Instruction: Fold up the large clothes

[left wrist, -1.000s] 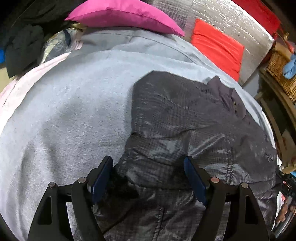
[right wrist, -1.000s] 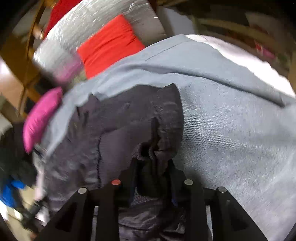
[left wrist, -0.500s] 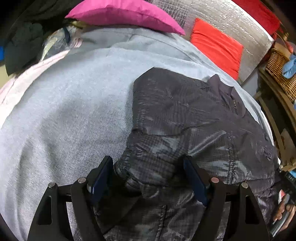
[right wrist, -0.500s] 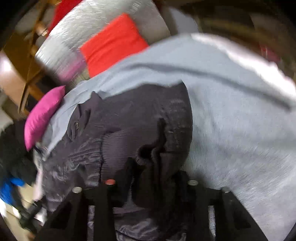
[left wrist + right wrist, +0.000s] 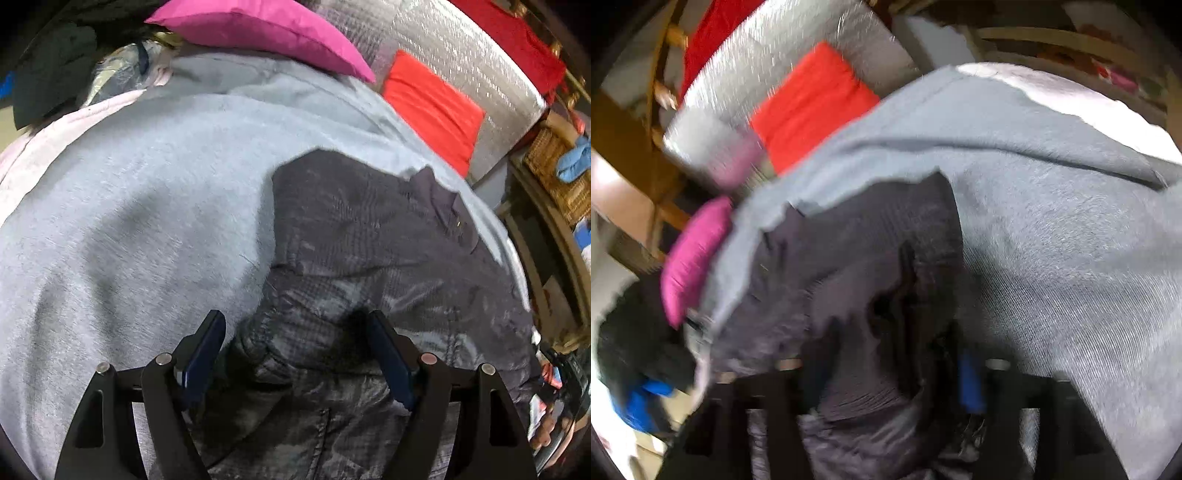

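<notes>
A dark grey quilted jacket [image 5: 369, 240] lies on a grey blanket [image 5: 129, 221], with a sleeve folded across its body. My left gripper [image 5: 295, 321] hovers open over the jacket's near folded edge. A bunch of fabric lies between its blue pads [image 5: 205, 350] without being squeezed. In the blurred right wrist view the jacket [image 5: 849, 240] fills the middle. My right gripper [image 5: 890, 358] has its jaws opening. The ribbed sleeve cuff [image 5: 864, 391] sits loose between them, and one blue pad [image 5: 967, 380] shows clear of it.
A pink cushion [image 5: 258, 26] and a red cushion [image 5: 432, 107] rest against a silvery backrest [image 5: 461, 48] at the far end. A wicker basket [image 5: 554, 166] stands on a wooden shelf at the right. Dark clothes [image 5: 48, 74] are heaped at the far left.
The right gripper was shut on the sleeve cuff and has spread its jaws, leaving the cuff slack between them. The left gripper has stayed open over the jacket's edge.
</notes>
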Motion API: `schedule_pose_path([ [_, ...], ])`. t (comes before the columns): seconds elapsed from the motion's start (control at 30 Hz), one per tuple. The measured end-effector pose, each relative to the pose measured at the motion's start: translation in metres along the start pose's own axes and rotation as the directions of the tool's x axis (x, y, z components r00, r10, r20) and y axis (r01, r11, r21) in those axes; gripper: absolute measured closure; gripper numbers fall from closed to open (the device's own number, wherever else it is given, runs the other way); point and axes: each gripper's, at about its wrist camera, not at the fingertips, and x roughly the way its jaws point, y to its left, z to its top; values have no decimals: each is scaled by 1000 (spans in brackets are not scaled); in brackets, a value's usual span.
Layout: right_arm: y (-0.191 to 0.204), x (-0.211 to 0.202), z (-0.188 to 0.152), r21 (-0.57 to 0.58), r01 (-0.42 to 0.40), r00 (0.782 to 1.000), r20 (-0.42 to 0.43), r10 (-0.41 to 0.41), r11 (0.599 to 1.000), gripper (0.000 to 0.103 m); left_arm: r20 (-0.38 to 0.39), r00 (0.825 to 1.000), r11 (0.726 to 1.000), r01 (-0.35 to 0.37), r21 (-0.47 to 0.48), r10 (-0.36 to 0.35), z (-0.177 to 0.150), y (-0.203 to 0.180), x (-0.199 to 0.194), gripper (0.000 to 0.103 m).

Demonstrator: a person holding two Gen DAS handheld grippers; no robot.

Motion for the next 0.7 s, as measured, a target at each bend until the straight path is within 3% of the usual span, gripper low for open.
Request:
schedule_pose_path([
  [0.13, -6, 1, 2, -10, 16, 1000, -5, -16, 1000, 28, -18, 994, 990, 105, -94, -107, 12, 19, -1, 24],
  [0.37, -14, 35, 1, 13, -14, 995, -95, 15, 1000, 28, -82, 951, 939, 275, -209, -297, 27, 31, 31, 25],
  [0.43, -10, 38, -1, -21, -21, 993, -114, 18, 1000, 32, -83, 961, 956, 250, -156, -265, 28, 18, 33, 26],
  [0.47, -6, 44, 0, -43, -11, 992, -123, 6, 999, 39, -89, 966, 965, 233, -119, -244, 28, 11, 34, 30],
  [0.5, -3, 46, -2, -77, 10, 993, -118, -19, 997, 52, -87, 971, 972, 213, -96, -222, 29, 7, 34, 36],
  [0.57, 9, 49, -6, -122, 37, 995, -89, -48, 992, 60, -70, 982, 983, 170, -67, -175, 30, 3, 34, 58],
  [0.63, 16, 40, -6, -164, 67, 996, -40, -74, 984, 68, -31, 987, 985, 157, -69, -160, 30, 4, 29, 70],
  [0.7, 24, 27, -5, -190, 70, 998, 16, -68, 979, 73, 14, 988, 988, 151, -44, -151, 32, 1, 19, 74],
])
